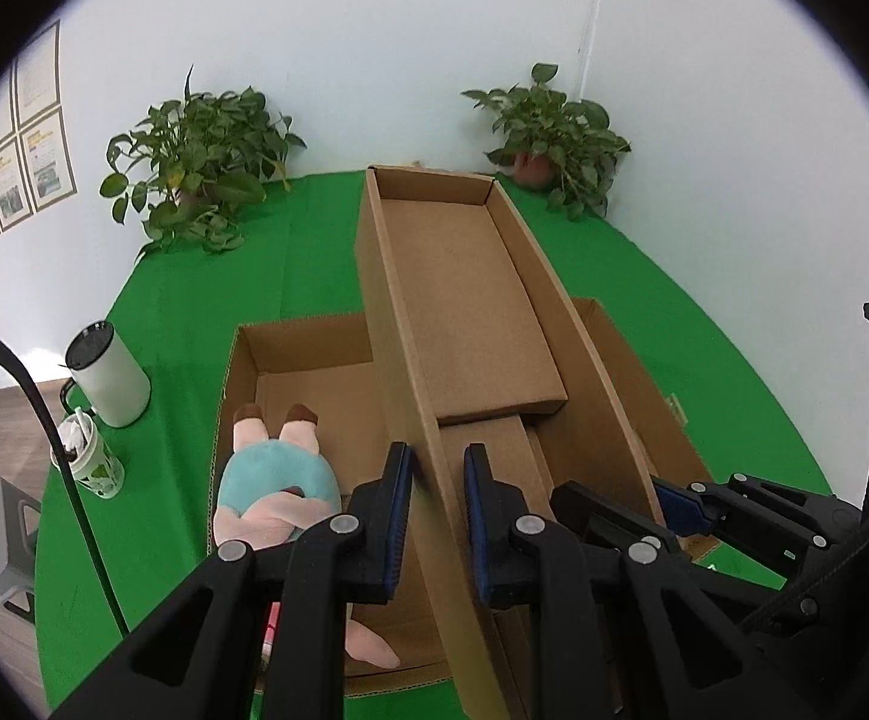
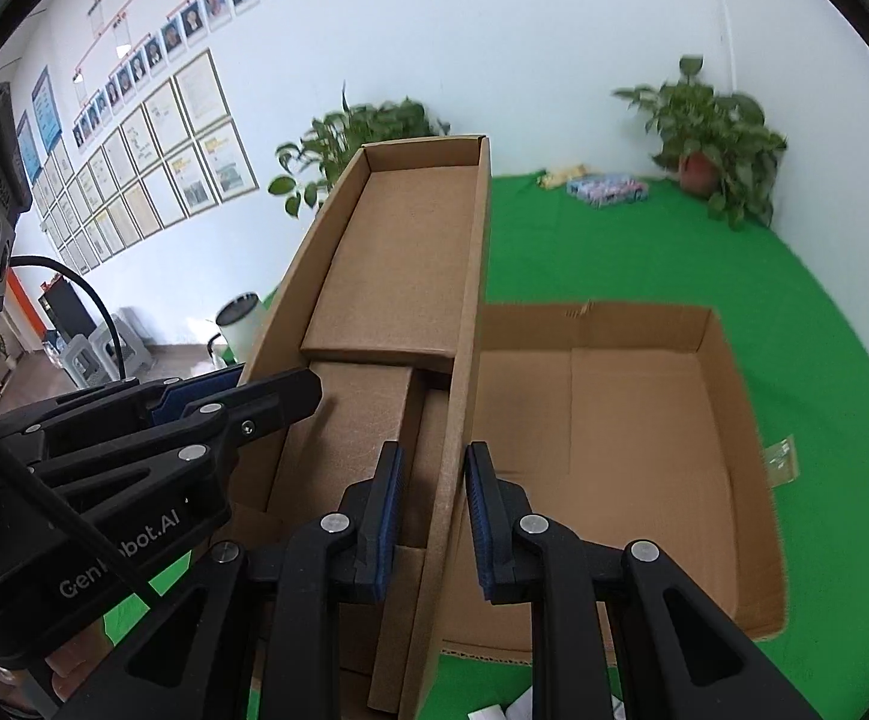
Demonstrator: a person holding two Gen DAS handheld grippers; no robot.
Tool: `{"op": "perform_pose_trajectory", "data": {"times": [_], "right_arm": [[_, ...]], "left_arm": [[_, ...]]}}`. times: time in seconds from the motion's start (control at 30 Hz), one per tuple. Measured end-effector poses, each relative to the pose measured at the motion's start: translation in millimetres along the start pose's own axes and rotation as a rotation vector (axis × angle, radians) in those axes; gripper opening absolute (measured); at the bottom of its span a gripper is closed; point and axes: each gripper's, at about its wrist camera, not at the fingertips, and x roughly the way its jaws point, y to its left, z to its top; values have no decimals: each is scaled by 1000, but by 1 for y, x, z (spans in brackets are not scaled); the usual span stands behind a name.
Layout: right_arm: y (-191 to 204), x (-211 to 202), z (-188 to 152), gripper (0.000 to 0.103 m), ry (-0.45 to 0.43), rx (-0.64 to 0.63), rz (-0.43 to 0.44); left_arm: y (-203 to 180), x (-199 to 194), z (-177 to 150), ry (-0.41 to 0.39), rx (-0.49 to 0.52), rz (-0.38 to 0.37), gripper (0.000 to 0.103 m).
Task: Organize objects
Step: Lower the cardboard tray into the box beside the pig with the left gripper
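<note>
You hold a long, narrow cardboard lid (image 1: 464,300), plain brown and open side up, with folded flaps lying inside it. Your left tool (image 1: 437,516) is clamped narrow on its left wall, and your right tool (image 2: 431,516) is clamped narrow on its right wall; each tool also shows at the edge of the other's view. The lid hangs tilted above a wide, shallow cardboard box (image 2: 644,420) that sits open on the bench (image 1: 194,276).

Inside that box lies one plush toy (image 1: 278,480), pink with a pale blue body and brown feet, near the box's left side.

You have two cardboard pieces, one toy, two potted plants (image 1: 194,162) at the far corners, one white mug (image 1: 111,375), and one paper cup (image 1: 89,462) with a straw beside it. A small blurred packet (image 2: 605,189) lies far back.

The bench is covered in bright green cloth. White walls stand behind, and the left one carries rows of framed papers (image 2: 152,162).
</note>
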Motion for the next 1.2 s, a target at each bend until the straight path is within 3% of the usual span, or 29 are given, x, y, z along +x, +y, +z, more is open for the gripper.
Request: {"op": "perform_pose_trajectory", "data": {"times": [0.27,0.5,0.77,1.2], "right_arm": [[-31,116,-24,18,153,66,49],[-45,187,-62,17,267,130,53],[-28,213,-84,13,290,145,65],[23,212,-76,12,308,65,-70]], "left_arm": [[22,80,-27,176,-30,33,16],[33,127,-53,302,-62,46,15],[37,117,-54,307,-46,85,19],[62,47,-57,119,-54,142,20]]}}
